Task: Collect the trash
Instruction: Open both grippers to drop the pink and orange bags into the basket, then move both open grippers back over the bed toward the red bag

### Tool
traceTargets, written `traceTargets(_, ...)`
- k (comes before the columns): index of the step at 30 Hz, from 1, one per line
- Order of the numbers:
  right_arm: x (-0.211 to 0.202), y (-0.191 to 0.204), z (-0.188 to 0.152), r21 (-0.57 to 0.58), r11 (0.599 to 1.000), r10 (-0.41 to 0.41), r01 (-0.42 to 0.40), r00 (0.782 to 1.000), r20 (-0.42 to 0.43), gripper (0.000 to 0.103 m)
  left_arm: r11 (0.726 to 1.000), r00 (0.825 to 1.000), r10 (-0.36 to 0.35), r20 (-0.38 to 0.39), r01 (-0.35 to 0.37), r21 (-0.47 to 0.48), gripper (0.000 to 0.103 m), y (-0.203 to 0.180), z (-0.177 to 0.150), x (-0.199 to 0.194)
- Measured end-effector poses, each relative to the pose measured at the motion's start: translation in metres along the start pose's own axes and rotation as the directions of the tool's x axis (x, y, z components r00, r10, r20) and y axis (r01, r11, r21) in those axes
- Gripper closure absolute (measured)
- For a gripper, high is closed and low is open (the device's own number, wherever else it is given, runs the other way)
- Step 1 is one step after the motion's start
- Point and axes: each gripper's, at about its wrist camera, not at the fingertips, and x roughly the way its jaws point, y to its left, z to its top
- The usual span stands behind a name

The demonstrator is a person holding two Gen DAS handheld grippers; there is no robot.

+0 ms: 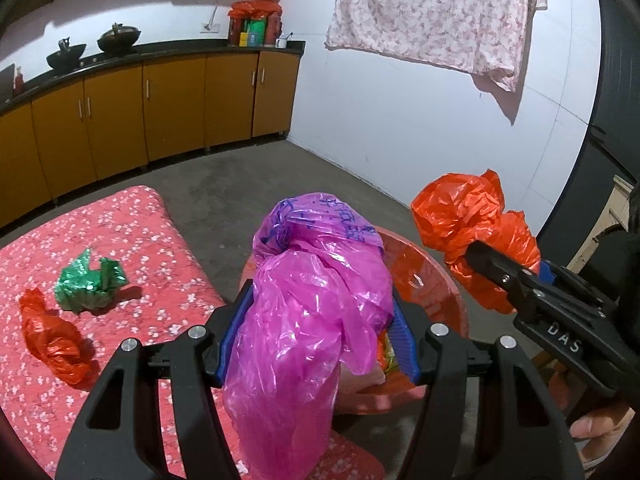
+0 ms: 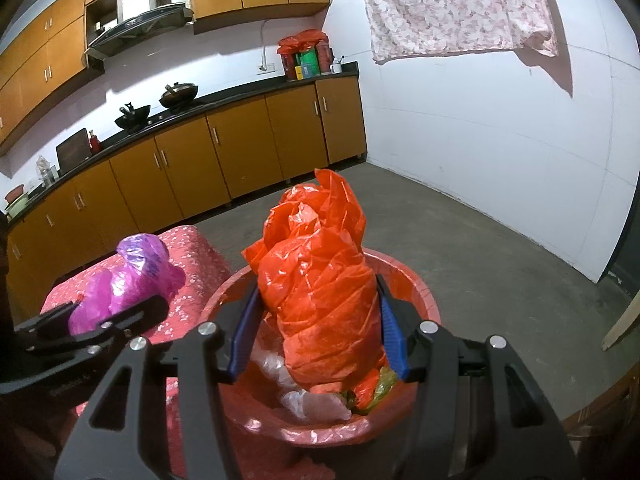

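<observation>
two grippers each clamp a crumpled plastic bag between blue-padded fingers. nearest the left wrist camera, the left gripper (image 1: 316,336) is closed on a magenta bag (image 1: 308,316) that bulges up above the fingers and hangs down below them, over the edge of a pink flowered cushion (image 1: 132,240) and just beside the red basin (image 1: 432,276). nearest the right wrist camera, the right gripper (image 2: 318,328) is pinched on an orange bag (image 2: 320,280), which stands tall between the fingers directly above the red basin (image 2: 416,284); the basin already holds clear, orange and yellow-green plastic scraps (image 2: 344,392). in the left view the orange bag (image 1: 472,228) sits to the right of the magenta one, apart from it, with the basin's far rim between and below them. further left on the cushion lie a crumpled green bag (image 1: 90,280) and, close beside it, a small orange bag (image 1: 50,336), neither touched by the tongs. beyond the cushion is bare grey floor (image 1: 248,176), then brown kitchen cabinets (image 1: 160,104) under a dark counter carrying two woks (image 1: 92,46), and a flowered cloth (image 1: 436,12) hanging on the white wall.
</observation>
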Motion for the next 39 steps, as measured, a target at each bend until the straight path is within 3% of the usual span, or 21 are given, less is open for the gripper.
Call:
traceTargets(18, 0.019, -0.002, 0.006, 0.038, 0.999, 0.000, 0.000, 1.000, -0.003, 0.050, 0.999, 0.999, -0.044, -0.026, 0.043, -0.013, 0.040, -0.012, 0.009, 0.040)
traceTargets(21, 0.020, -0.004, 0.007, 0.062, 0.998, 0.007, -0.008, 1.000, 0.008, 0.047, 0.999, 0.999, -0.040, -0.031, 0.040, -0.021, 0.030, -0.009, 0.007, 0.042)
traceTargets(23, 0.021, -0.006, 0.008, 0.083, 0.996, 0.018, -0.018, 1.000, 0.010, 0.040, 0.999, 0.999, -0.032, -0.034, 0.031, -0.034, 0.021, -0.005, 0.006, 0.043)
traceTargets(27, 0.019, -0.012, 0.006, 0.106, 0.994, -0.002, -0.001, 1.000, 0.020, 0.031, 0.998, 0.999, -0.008, -0.049, 0.005, -0.063, 0.020, 0.009, 0.002, 0.044)
traceTargets(32, 0.009, -0.020, 0.000, 0.152, 0.986, -0.082, 0.070, 0.994, 0.069, 0.004, 0.993, 0.999, 0.030, -0.041, -0.034, -0.110, 0.010, 0.029, -0.003, 0.033)
traceTargets(39, 0.008, -0.025, -0.008, 0.212, 0.971, -0.126, 0.108, 0.989, 0.076, 0.004, 0.984, 0.995, 0.078, -0.054, -0.086, -0.154, 0.006, 0.049, -0.015, 0.021)
